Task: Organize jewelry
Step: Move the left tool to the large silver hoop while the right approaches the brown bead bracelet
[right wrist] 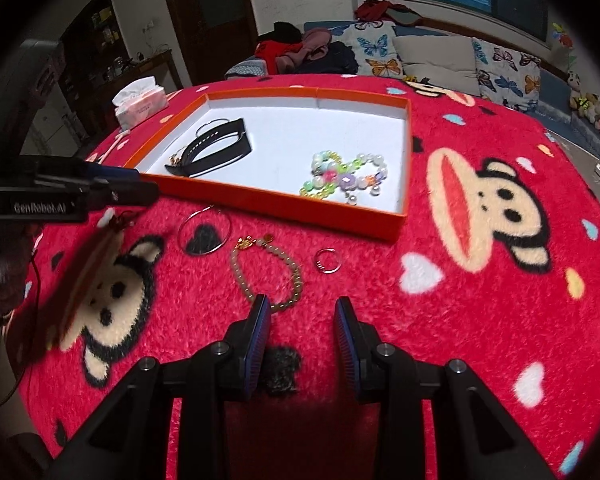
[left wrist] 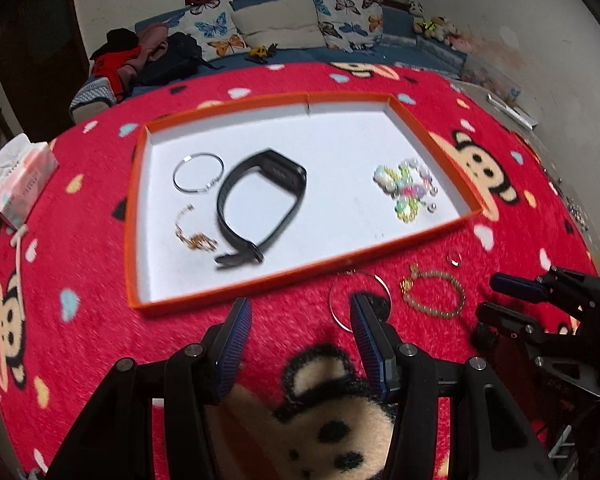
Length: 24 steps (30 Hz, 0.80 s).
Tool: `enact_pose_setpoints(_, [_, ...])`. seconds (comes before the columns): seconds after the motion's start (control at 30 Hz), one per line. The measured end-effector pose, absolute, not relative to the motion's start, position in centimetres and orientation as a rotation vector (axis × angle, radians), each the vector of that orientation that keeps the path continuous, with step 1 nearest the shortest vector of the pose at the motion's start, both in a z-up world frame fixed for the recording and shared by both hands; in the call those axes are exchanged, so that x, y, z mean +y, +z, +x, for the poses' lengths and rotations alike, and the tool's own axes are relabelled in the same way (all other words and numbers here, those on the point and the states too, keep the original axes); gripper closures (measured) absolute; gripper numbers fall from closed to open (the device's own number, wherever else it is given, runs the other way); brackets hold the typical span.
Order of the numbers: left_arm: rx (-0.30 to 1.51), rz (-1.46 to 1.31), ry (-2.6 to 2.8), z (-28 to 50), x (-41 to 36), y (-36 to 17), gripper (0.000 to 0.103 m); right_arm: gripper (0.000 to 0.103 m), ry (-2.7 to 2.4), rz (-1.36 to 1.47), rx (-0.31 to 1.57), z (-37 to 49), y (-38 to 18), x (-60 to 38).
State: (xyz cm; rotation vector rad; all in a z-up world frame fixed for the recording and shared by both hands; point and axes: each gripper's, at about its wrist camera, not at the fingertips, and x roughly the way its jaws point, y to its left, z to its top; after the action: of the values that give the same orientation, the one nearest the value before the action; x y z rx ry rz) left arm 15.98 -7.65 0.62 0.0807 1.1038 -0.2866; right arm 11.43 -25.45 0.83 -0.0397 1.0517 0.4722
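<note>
An orange tray with a white floor holds a black watch band, a silver bangle, a gold chain and a coloured bead bracelet. On the red cloth in front of it lie a thin silver hoop, a gold-bead bracelet and a small ring. My left gripper is open and empty, its right finger over the hoop. My right gripper is open and empty, just in front of the gold-bead bracelet.
A tissue pack stands at the table's left edge. A sofa with butterfly cushions runs behind the table. The right gripper shows at the right of the left wrist view; the left gripper shows at the left of the right wrist view.
</note>
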Motion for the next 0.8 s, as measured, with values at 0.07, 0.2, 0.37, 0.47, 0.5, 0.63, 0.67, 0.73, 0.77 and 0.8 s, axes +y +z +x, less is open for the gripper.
enact_pose_setpoints(0.07, [1.116,0.086,-0.297,15.9,-8.0,0.0,0.048,0.066,0.484,-0.042,1.055,11.4,0.6,-25.1])
enact_pose_setpoints(0.2, [1.122,0.115,-0.325,15.9,-9.0,-0.7,0.048,0.066,0.498,-0.032,1.06,11.3,0.4,-25.1])
enact_pose_setpoints(0.37, [1.129,0.17,-0.383,15.9,-10.9,-1.5,0.048,0.066,0.501,-0.017,1.063,11.3,0.1,-25.2])
enact_pose_setpoints(0.47, [1.133,0.205,-0.404,16.2,-12.0,-1.9,0.048,0.066,0.505,-0.01,1.066,11.4,-0.1,-25.3])
enact_pose_setpoints(0.5, [1.132,0.214,-0.405,16.4,-12.3,-2.1,0.048,0.066,0.508,-0.01,1.066,11.3,-0.1,-25.3])
enact_pose_setpoints(0.63, [1.142,0.216,-0.405,17.1,-12.9,-2.5,0.048,0.066,0.518,-0.007,1.066,11.4,-0.2,-25.4])
enact_pose_setpoints(0.67, [1.144,0.218,-0.406,17.2,-13.2,-2.6,0.048,0.066,0.519,-0.004,1.066,11.4,-0.3,-25.5])
enact_pose_setpoints(0.73, [1.147,0.233,-0.401,17.4,-13.6,-2.9,0.048,0.066,0.522,0.001,1.065,11.5,-0.3,-25.6])
enact_pose_setpoints(0.77, [1.147,0.238,-0.397,17.5,-13.8,-3.0,0.048,0.066,0.523,0.004,1.065,11.5,-0.4,-25.6])
enact_pose_setpoints(0.8, [1.147,0.243,-0.393,17.6,-14.0,-3.1,0.048,0.066,0.525,0.006,1.064,11.5,-0.4,-25.6])
